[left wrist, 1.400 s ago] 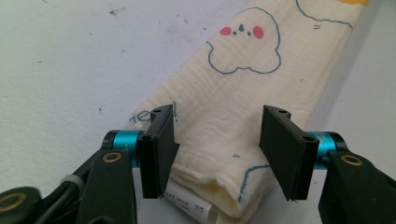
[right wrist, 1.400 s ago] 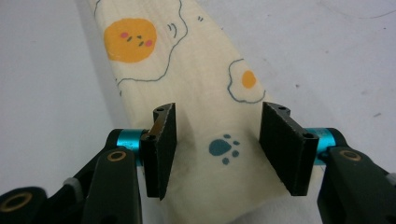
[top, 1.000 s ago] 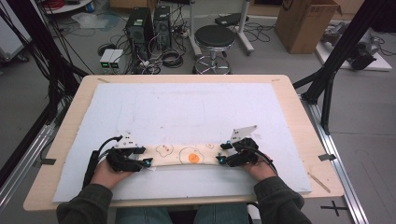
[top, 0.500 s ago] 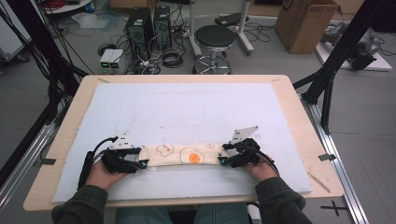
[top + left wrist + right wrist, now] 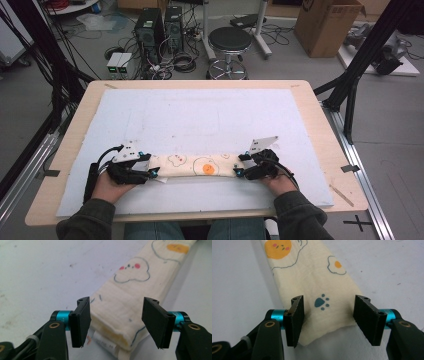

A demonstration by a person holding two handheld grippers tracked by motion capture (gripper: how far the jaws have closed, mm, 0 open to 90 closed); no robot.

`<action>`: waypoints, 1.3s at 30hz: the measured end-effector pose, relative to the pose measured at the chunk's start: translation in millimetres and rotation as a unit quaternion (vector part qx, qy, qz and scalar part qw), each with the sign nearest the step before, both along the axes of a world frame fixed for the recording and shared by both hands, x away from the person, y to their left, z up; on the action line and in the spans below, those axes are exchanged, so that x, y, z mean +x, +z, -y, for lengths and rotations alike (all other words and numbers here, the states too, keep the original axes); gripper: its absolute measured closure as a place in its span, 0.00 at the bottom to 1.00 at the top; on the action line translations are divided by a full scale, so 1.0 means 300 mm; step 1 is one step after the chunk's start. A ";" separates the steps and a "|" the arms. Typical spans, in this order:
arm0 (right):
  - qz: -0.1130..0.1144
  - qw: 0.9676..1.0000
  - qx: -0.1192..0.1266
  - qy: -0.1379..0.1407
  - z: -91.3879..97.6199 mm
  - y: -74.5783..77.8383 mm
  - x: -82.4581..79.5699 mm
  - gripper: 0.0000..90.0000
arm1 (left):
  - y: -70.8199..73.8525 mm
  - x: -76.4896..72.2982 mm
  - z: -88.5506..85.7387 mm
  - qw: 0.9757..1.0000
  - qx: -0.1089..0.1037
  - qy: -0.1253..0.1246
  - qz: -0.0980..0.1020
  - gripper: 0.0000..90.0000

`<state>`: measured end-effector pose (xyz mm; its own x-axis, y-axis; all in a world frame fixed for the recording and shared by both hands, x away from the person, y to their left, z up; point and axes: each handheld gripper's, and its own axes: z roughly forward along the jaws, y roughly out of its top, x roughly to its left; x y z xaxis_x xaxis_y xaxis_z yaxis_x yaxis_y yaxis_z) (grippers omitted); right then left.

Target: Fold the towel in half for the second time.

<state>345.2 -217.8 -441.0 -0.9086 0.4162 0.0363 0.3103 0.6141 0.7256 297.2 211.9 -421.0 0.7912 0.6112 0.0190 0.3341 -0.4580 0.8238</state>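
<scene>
A cream cloth printed with fried eggs and clouds lies folded into a long strip across the near part of the white mat. My left gripper is at the strip's left end. Its jaws have just been opening. In the left gripper view the left gripper stands open with the layered cloth end between the pads, untouched. At the right end is my right gripper. The right gripper view shows the right gripper open astride the cloth, near a blue paw print.
The mat covers most of a wooden table, with bare mat beyond the cloth. On the floor behind the table are a black stool, computer towers with cables and a cardboard box. Black frame poles flank the table.
The left gripper has eased slightly to the left at the cloth's end. The cloth and the right gripper stay where they were.
</scene>
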 end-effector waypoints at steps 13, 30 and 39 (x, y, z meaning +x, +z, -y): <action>0.001 1.000 -0.003 -0.002 -0.002 0.002 -0.005 0.46 | -0.052 0.033 0.026 0.998 0.042 -0.010 -0.045 0.49; -0.006 1.000 0.006 -0.001 0.004 -0.004 0.000 0.46 | -0.063 0.030 0.019 0.998 0.038 -0.008 -0.042 0.50; -0.004 1.000 0.008 -0.005 0.004 -0.005 -0.001 0.46 | -0.061 0.028 0.021 0.998 0.040 -0.009 -0.039 0.50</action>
<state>344.8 -219.1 -442.6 -0.9040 0.4244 0.0512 0.3227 0.5991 0.7328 305.6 205.7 -439.2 0.8029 0.5961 0.0065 0.3862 -0.5285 0.7560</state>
